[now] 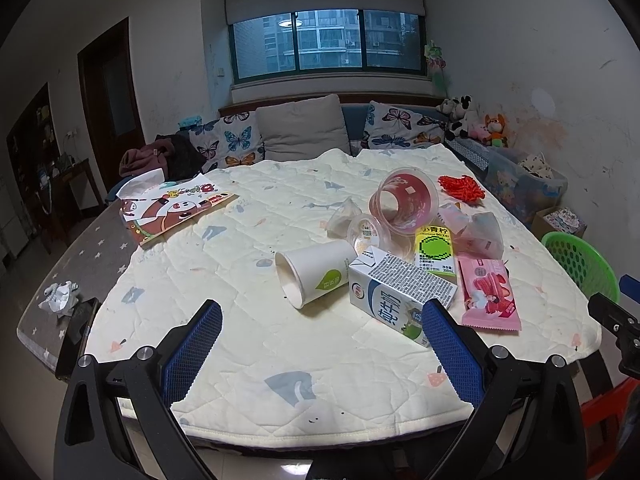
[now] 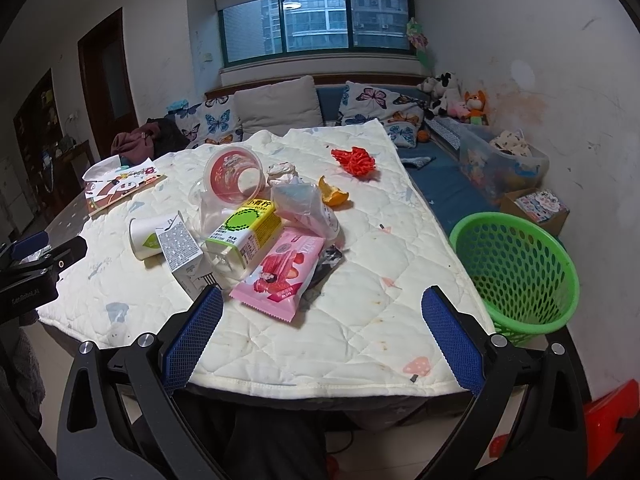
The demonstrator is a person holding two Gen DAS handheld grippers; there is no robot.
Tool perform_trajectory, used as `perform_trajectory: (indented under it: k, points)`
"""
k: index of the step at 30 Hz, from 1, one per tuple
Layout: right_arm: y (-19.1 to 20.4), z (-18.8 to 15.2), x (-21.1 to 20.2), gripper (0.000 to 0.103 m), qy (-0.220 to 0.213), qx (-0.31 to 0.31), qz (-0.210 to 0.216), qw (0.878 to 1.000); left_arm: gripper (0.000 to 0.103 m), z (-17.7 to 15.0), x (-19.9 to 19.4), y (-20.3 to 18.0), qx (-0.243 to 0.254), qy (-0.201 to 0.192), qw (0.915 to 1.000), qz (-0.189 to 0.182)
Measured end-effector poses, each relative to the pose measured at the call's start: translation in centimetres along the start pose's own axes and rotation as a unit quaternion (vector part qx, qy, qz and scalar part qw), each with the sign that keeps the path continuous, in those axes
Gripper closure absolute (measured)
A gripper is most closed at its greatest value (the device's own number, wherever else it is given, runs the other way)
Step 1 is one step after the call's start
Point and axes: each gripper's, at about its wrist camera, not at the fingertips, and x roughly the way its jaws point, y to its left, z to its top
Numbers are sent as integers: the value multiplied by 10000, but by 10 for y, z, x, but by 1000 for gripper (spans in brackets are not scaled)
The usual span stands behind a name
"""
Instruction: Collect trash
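Trash lies in a heap on the quilted table cover (image 1: 240, 320): a tipped white paper cup (image 1: 312, 276), a milk carton (image 1: 396, 292), a yellow juice box (image 1: 436, 250), a pink snack wrapper (image 1: 488, 296), a clear red-tinted tub (image 1: 404, 200) and plastic bags (image 1: 476, 228). A green mesh basket (image 2: 516, 268) stands off the table's right edge. My left gripper (image 1: 320, 344) is open and empty, near the cup and carton. My right gripper (image 2: 322, 332) is open and empty, just short of the pink wrapper (image 2: 280, 276). An orange peel (image 2: 334, 196) lies behind the heap.
A red fluffy item (image 2: 356, 162) lies at the far right of the cover. A picture book (image 1: 176, 210) lies at the far left. A crumpled tissue (image 1: 60, 296) sits on the grey cloth at left. A sofa with cushions (image 1: 300, 128) stands behind the table.
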Motion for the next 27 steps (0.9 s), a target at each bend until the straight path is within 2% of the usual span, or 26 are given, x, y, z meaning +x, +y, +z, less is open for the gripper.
perform_trajectory:
  k: [27]
  points:
    - [0, 0, 10, 4, 71, -19, 63, 10000, 6, -1, 8, 3, -50, 81, 9999, 42]
